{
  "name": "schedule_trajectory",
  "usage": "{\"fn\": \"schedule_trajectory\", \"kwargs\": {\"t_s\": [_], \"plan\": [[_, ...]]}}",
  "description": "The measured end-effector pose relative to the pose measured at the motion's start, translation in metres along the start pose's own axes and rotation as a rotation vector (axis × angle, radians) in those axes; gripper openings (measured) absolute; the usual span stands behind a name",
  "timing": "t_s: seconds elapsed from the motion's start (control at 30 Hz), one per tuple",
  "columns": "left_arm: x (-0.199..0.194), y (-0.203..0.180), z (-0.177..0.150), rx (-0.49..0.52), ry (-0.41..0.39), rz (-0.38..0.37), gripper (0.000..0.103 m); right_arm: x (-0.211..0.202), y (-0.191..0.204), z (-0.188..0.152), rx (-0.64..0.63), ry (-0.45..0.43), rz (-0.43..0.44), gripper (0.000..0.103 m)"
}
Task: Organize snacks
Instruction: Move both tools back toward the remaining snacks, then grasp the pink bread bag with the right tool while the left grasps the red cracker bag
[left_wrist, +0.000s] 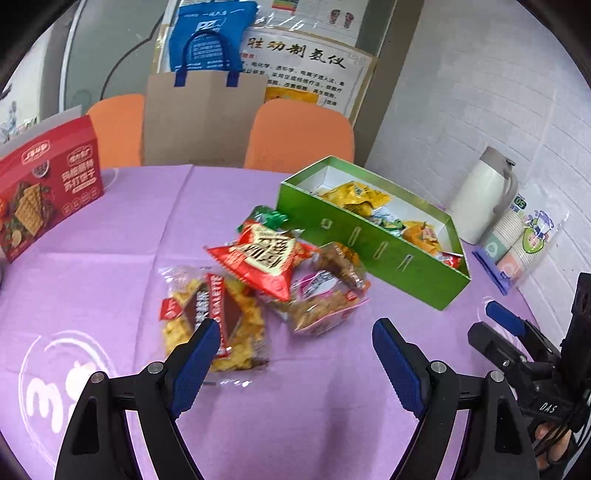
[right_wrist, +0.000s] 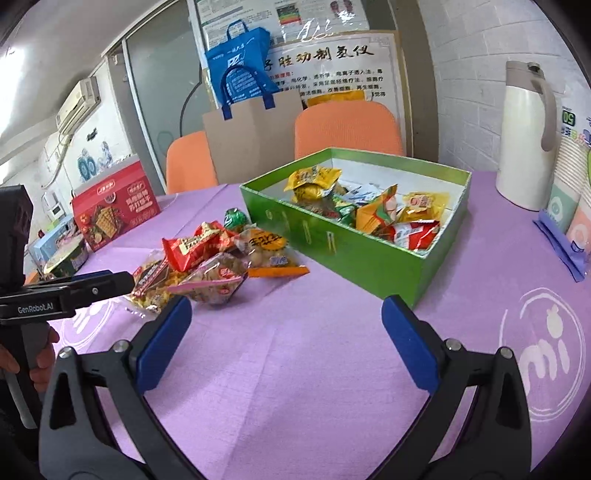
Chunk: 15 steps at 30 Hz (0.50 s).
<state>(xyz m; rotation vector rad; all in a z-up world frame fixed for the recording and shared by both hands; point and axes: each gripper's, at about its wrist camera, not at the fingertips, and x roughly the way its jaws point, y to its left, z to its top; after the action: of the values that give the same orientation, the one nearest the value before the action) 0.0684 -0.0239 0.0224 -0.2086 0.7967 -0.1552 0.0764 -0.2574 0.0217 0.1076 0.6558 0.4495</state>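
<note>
Green box (right_wrist: 369, 258) on the table (right_wrist: 295, 369) is half full; loose packs (left_wrist: 266, 284) are piled just beside it. Left gripper (left_wrist: 295, 354) and right gripper (right_wrist: 288, 332) are both spread, empty. Risks: overlapping packs drag out together; slick film slips the pads (left_wrist: 199, 362).

Black left gripper (left_wrist: 295, 332) with ribbed blue pads, silver screws.

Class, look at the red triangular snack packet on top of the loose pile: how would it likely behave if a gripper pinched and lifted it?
The red packet looks puffed, so probably light and squashy. Its glossy film may slip. It rests on neighbouring packets, which might shift.
</note>
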Motion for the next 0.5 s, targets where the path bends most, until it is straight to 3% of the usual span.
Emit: {"fn": "schedule_trajectory", "kwargs": {"t_s": [0.23,0.47,0.5], "plan": [[-0.009,0.045,-0.020,-0.057,0.029,0.044,0.086,0.032,0.035,0.002,-0.075,0.103,0.053,0.102],[-0.015,0.065,-0.029,-0.076,0.029,0.030,0.086,0.063,0.068,0.026,-0.162,0.104,0.076,0.102],[-0.015,0.066,-0.030,-0.079,0.030,0.029,0.086,0.070,0.073,0.028,-0.180,0.108,0.075,0.098]]}}
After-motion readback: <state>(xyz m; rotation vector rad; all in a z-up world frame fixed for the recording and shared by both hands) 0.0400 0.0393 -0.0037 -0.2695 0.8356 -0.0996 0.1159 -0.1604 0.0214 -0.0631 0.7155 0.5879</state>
